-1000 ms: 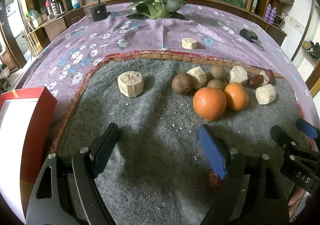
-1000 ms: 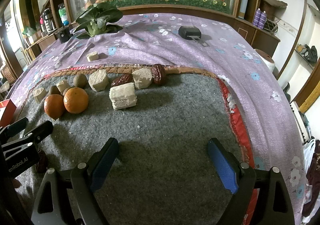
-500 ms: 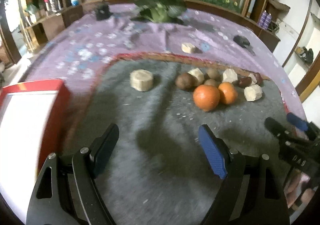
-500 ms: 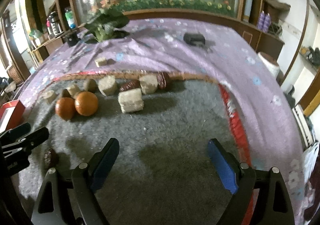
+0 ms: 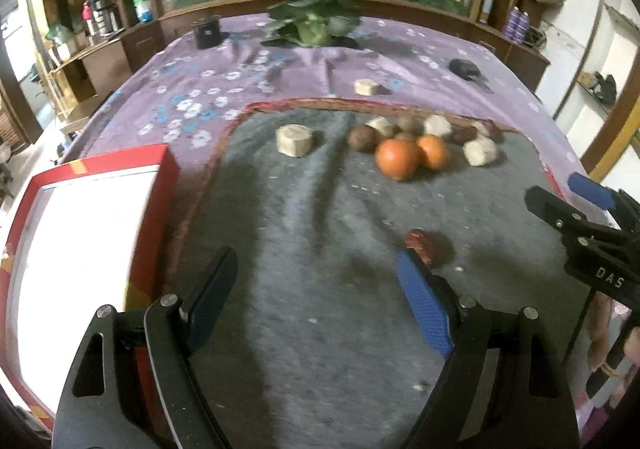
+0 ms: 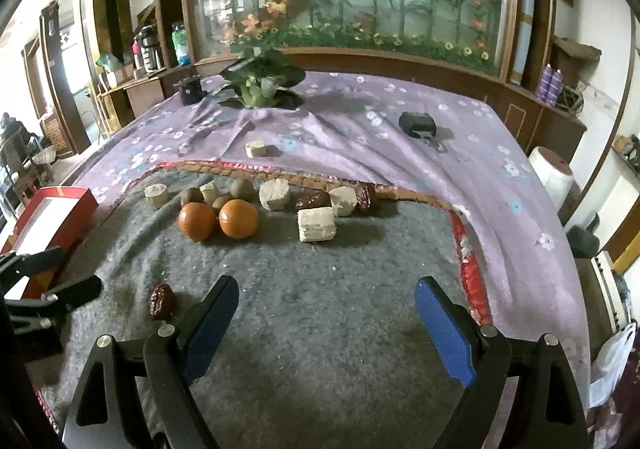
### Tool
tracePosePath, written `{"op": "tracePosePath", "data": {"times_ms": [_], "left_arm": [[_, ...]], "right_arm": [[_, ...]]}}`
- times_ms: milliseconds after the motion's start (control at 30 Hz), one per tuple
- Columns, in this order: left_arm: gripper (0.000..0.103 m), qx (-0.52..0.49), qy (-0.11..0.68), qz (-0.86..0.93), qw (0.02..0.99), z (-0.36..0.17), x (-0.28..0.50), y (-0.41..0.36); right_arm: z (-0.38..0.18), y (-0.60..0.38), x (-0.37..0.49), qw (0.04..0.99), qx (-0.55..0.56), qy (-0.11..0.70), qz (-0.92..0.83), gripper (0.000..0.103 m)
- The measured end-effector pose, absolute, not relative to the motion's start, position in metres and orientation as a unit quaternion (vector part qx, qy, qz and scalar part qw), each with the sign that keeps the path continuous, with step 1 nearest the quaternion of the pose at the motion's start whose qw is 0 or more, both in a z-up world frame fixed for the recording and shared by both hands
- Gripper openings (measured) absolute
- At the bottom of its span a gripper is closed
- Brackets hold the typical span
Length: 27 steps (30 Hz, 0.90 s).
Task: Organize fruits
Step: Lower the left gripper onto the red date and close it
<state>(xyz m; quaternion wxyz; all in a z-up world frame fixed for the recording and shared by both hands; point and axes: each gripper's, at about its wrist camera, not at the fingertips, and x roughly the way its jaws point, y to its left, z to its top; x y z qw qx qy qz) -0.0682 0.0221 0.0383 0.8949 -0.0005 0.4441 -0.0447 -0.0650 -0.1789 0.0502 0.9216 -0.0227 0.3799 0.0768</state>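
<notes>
Two oranges [image 5: 400,158] [image 6: 218,220] lie on the grey felt mat [image 5: 320,289] among brown round fruits [image 5: 361,137], red dates [image 6: 313,200] and several beige chunks [image 5: 295,140]. One red date [image 5: 420,243] [image 6: 161,301] lies apart, near the front. My left gripper [image 5: 316,281] is open and empty, its right finger just in front of that date. My right gripper [image 6: 326,313] is open and empty above bare felt. It also shows at the right edge of the left wrist view [image 5: 592,233].
A red box with a white inside [image 5: 80,249] [image 6: 48,221] stands at the mat's left edge. On the purple flowered cloth [image 6: 400,153] beyond are one beige chunk [image 6: 256,148], a potted plant [image 6: 260,83] and small black objects [image 6: 418,124].
Both grippers have pulled back and risen, so the fruits look farther away. The lone date, earlier hidden behind my left gripper's right finger, lies in plain sight. Both grippers stayed open.
</notes>
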Motion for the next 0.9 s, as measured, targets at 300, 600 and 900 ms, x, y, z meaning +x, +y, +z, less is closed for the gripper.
{"op": "tracePosePath", "data": {"times_ms": [300, 600, 900], "left_arm": [[0.082, 0.025, 0.444, -0.068, 0.893, 0.034, -0.059, -0.024], [0.082, 0.023, 0.448, -0.082, 0.89, 0.023, -0.049, -0.041], [0.042, 0.031, 0.474, -0.073, 0.877, 0.009, -0.042, -0.04]], "right_arm": [[0.052, -0.192, -0.072, 0.923, -0.012, 0.377, 0.075, 0.09], [0.05, -0.207, -0.072, 0.923, 0.011, 0.377, 0.077, 0.089], [0.047, -0.207, -0.07, 0.919, 0.027, 0.379, 0.105, 0.069]]}}
